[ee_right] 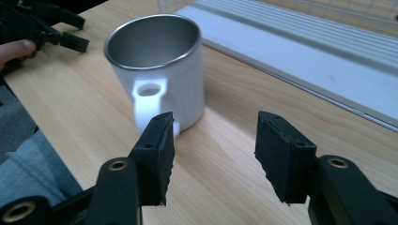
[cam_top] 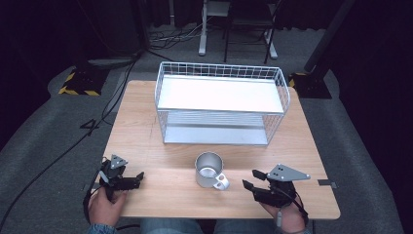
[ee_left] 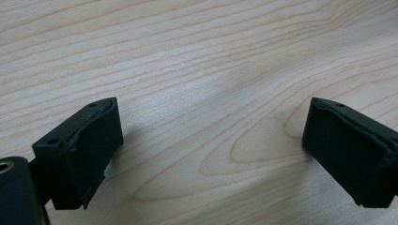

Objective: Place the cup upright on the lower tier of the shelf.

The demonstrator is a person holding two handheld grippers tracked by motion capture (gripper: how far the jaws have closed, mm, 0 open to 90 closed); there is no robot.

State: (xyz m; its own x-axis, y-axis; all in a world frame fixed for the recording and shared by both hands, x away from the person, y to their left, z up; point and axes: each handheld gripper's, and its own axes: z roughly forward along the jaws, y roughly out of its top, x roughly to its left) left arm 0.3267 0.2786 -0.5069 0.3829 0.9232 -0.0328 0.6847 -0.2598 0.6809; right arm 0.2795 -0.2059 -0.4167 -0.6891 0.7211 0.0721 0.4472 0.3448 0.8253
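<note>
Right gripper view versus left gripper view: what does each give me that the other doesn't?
Right gripper view alone: the metal mug upright, handle facing the right gripper, the wire rack's lower shelf behind, and the left gripper farther off with a hand. Left gripper view alone: its own open fingers over bare wood. Shared: the wooden table and open, empty fingers.

No readable text, label, brand, number or sign appeared anywhere in the three views. The only marking was the yellow-and-black hazard striping on a stand base on the floor, left of the surface, and it carried no words.
</note>
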